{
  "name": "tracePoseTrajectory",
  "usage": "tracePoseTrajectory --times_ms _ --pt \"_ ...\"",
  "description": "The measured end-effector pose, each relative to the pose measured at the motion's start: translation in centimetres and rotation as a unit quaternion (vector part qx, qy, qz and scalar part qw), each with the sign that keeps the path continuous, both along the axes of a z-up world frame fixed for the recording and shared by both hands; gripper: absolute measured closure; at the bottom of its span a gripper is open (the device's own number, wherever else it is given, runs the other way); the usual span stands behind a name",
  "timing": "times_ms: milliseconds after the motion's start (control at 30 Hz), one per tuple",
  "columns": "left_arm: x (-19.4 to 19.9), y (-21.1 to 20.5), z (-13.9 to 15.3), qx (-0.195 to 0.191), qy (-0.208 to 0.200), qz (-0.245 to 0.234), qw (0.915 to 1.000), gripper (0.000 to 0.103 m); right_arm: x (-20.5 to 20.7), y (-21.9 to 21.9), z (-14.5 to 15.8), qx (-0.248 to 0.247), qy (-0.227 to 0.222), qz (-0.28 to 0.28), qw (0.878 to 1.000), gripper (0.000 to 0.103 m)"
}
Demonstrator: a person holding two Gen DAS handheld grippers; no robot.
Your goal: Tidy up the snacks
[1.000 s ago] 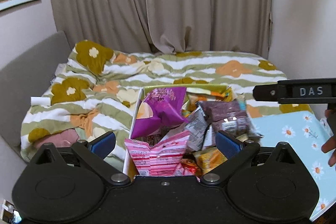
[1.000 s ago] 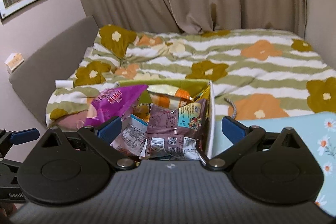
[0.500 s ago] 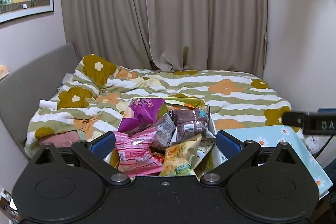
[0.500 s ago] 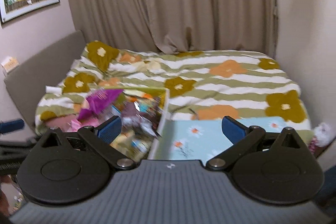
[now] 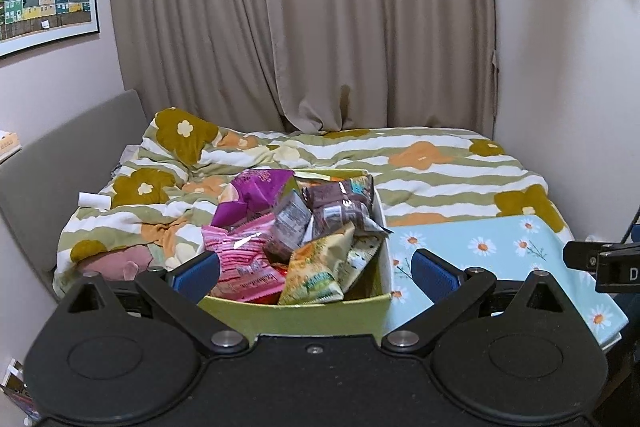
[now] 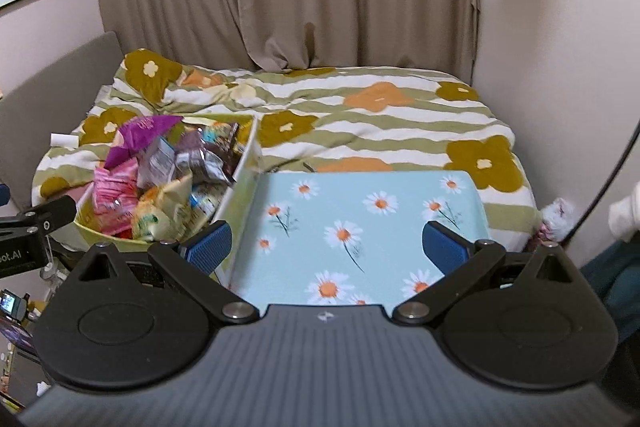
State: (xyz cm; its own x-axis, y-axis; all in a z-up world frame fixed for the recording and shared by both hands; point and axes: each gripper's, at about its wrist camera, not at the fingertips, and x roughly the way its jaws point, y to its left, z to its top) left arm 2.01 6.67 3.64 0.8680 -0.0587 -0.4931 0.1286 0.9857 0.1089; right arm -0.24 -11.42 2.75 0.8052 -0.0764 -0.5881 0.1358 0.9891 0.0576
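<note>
Snacks heaped in box, dead ahead of my left gripper; right gripper probably farther; both spread, empty.

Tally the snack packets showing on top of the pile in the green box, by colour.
Purple packet: 1
Pink packet: 1
Brown packets: 2
Yellow-orange packet: 1
Total: 5 clearly visible in the green box; more lie hidden underneath.

Snack packets lie heaped in a box on the bed; a daisy-print board lies touching the box at its 3 o'clock; curtains at 12 o'clock.
</note>
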Motion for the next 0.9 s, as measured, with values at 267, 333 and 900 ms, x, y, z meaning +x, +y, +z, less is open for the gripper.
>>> tracePoseTrajectory --times_ms 267,333,900 --pt "-0.7 -0.5 -0.4 0.003 -0.008 -0.005 0.9999 0.000 -1.3 -0.3 -0.7 0.007 0.005 -0.009 1.000 0.000" --pt "-0.8 -0.6 -0.4 0.003 -0.008 -0.007 0.9999 0.000 -1.3 -0.5 -0.7 0.006 0.006 -0.008 1.000 0.000" --pt "-0.8 -0.5 -0.7 0.007 -0.002 -0.007 0.9999 0.000 -1.2 -0.4 -0.8 0.003 0.008 -0.010 1.000 0.000"
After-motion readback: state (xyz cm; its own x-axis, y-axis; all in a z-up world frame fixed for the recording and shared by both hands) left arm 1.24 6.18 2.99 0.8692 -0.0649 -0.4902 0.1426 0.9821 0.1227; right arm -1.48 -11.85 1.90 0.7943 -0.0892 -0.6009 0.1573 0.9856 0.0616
